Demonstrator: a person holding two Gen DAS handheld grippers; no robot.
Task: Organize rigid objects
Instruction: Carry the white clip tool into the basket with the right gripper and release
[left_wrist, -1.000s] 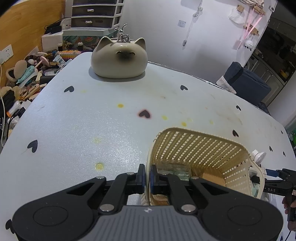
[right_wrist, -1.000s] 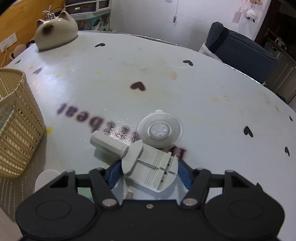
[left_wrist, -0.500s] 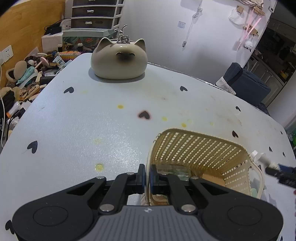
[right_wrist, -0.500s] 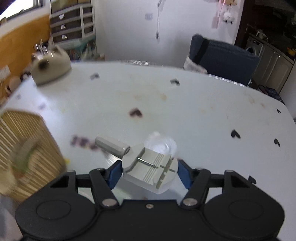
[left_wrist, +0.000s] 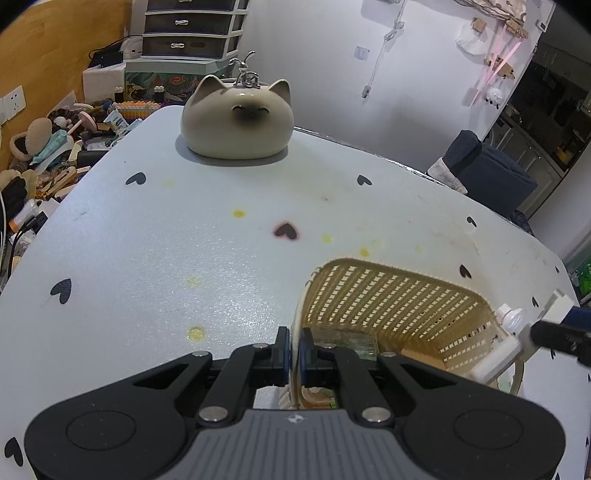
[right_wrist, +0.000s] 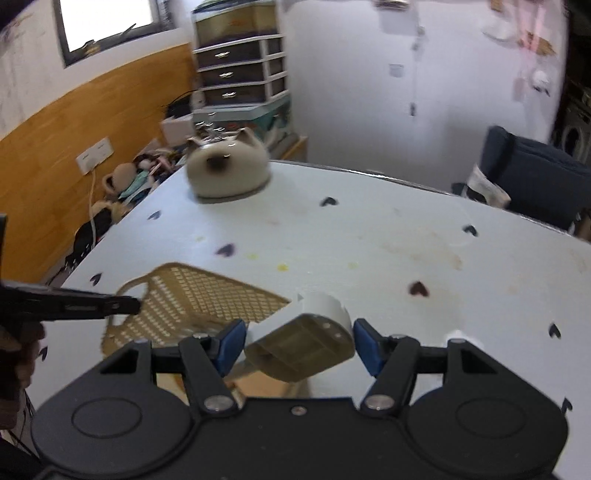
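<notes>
Basket (left_wrist: 388, 295) contents (left_wrist: 347, 341) in left view only.

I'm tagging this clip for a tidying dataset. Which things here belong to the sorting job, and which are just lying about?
Part of the job:
- wicker basket, its rim pinched by the left gripper
- grey plastic tool, held in the right gripper
- white suction cup, on the table beyond the basket

Just lying about:
- cat-shaped ceramic pot
- drawer unit
- clutter beside the table
- blue chair

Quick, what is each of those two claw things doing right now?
Left gripper: shut on the basket rim.
Right gripper: holding a white plastic tool.
</notes>
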